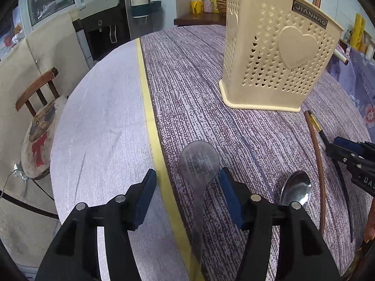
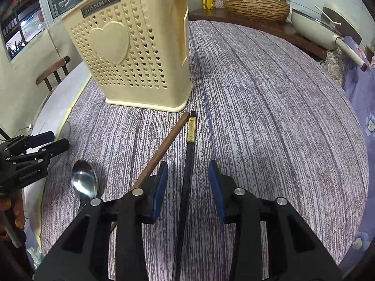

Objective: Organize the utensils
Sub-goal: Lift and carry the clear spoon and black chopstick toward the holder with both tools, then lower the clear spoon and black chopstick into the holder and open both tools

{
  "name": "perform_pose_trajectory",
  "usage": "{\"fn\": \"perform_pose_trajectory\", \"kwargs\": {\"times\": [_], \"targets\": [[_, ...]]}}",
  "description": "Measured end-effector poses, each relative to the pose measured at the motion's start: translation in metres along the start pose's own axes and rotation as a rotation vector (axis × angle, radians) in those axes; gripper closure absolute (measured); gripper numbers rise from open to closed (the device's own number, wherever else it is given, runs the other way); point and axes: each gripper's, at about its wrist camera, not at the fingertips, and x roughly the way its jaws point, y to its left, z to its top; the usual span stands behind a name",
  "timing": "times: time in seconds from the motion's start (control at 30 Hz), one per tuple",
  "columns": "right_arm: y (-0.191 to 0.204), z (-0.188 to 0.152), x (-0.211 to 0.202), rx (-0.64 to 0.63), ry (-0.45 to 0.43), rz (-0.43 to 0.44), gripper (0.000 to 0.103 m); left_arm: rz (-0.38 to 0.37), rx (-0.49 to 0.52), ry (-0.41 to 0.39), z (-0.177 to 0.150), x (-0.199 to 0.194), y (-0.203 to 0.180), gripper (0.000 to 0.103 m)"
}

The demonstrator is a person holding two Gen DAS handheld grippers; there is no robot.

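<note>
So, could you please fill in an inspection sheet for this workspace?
Surface: round table, purple cloth, pale cloth at one side.
Job's things: cream holder upright; flat spoon, steel spoon, brown chopstick, black chopstick lying flat.
Clutter: nothing seen.
Grippers: left gripper open over flat spoon; right gripper open over black chopstick.
Cables: wire by the chair.
Surroundings: dispenser, basket, pan.

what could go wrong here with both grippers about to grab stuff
The right gripper straddles the black chopstick, but the brown chopstick runs under its left finger, so closing may nudge or catch it. The left gripper is open over the flat rice spoon, whose thin handle could slip. The tall holder may tip if bumped.
</note>
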Motion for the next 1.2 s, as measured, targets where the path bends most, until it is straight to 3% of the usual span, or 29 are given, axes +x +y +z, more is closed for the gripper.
{"fn": "perform_pose_trajectory", "kwargs": {"times": [0.23,0.43,0.57,0.8,1.0,1.2], "targets": [[0.004,0.016,0.014,-0.004,-0.021,-0.029,0.074,0.012,-0.002,-0.01,0.008,0.006,0.001,0.05],[0.007,0.026,0.02,-0.024,-0.019,-0.072,0.083,0.013,0.006,-0.009,0.012,0.007,0.0,0.066],[0.013,0.027,0.021,-0.041,-0.019,-0.074,0.094,0.022,0.014,-0.009,0.012,0.007,-0.002,0.067],[0.007,0.024,0.015,0.01,-0.038,-0.023,0.095,0.0,0.004,-0.017,0.013,0.001,-0.001,0.067],[-0.003,0.026,-0.025,0.052,-0.142,0.027,0.095,-0.059,-0.024,-0.131,0.023,-0.035,-0.002,0.067],[-0.009,0.033,-0.096,0.052,-0.312,0.065,0.095,-0.106,-0.049,-0.278,0.038,-0.086,-0.004,0.067]]}}
